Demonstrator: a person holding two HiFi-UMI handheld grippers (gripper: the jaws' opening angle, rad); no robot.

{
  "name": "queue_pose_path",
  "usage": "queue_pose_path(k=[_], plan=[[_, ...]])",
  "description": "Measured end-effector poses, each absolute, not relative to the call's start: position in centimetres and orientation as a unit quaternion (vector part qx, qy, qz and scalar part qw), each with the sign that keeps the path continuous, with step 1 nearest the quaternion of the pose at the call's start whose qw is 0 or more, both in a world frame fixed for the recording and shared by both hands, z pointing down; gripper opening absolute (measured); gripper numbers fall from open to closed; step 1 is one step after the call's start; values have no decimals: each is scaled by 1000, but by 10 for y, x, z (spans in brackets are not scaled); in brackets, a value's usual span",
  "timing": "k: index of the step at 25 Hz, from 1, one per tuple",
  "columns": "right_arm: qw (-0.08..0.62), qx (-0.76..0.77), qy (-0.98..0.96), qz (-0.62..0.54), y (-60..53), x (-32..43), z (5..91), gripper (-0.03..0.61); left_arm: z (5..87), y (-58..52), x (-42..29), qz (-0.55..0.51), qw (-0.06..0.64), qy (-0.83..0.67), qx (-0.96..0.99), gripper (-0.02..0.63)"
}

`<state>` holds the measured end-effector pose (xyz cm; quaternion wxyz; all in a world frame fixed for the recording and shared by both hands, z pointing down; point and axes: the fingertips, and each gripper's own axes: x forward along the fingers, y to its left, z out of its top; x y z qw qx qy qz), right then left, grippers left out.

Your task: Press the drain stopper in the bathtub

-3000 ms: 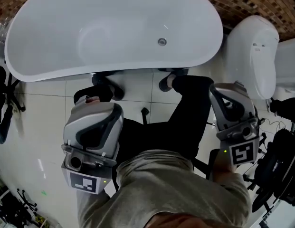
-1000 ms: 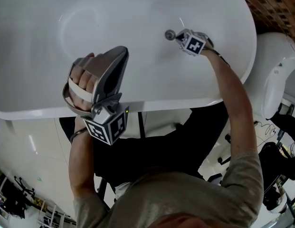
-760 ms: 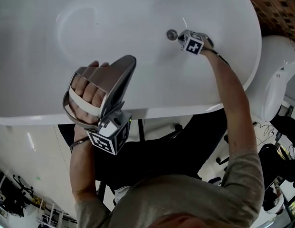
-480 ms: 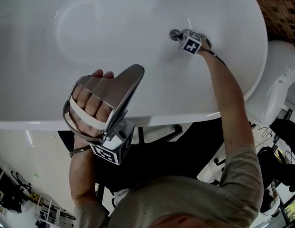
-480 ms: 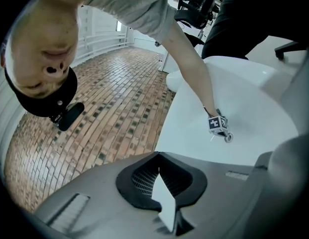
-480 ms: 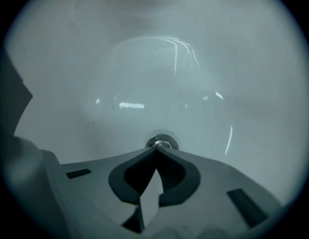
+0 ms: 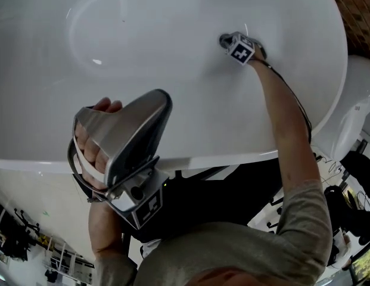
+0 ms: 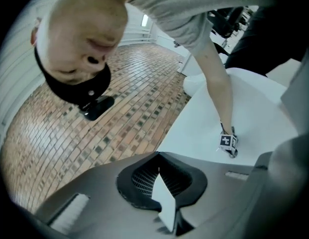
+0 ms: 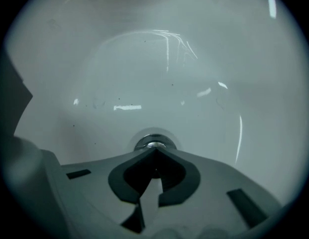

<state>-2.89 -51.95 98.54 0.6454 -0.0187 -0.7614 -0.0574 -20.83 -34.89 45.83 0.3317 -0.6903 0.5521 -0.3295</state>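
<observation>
The chrome drain stopper [image 9: 154,144] sits in the floor of the white bathtub [image 7: 173,58], toward its right end. The right gripper view alone shows it plainly, with the right gripper [image 9: 154,151] pressed to its near edge, jaws together and nothing between them. From the head view the stopper is only a sliver beside that gripper's marker cube [image 7: 242,49]. The left gripper [image 7: 159,100] hangs over the near rim, jaws likewise closed and empty; its own view misses the stopper and shows a brick surface [image 8: 94,128] instead.
</observation>
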Motion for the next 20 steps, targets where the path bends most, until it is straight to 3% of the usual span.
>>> queue_pose_path(k=[6,14,20], plan=[[637,-4,-769,-52,-523,-30,986,8,463,-355,-232,-285,240,589,-717,2],[633,-14,-772,-54,-522,-31,988,8,544,-362,-302,-233,-107,640,-725,3],[642,-30,-763,-72,-521,-28,990,8,544,-364,-301,-235,-101,641,-723,3]])
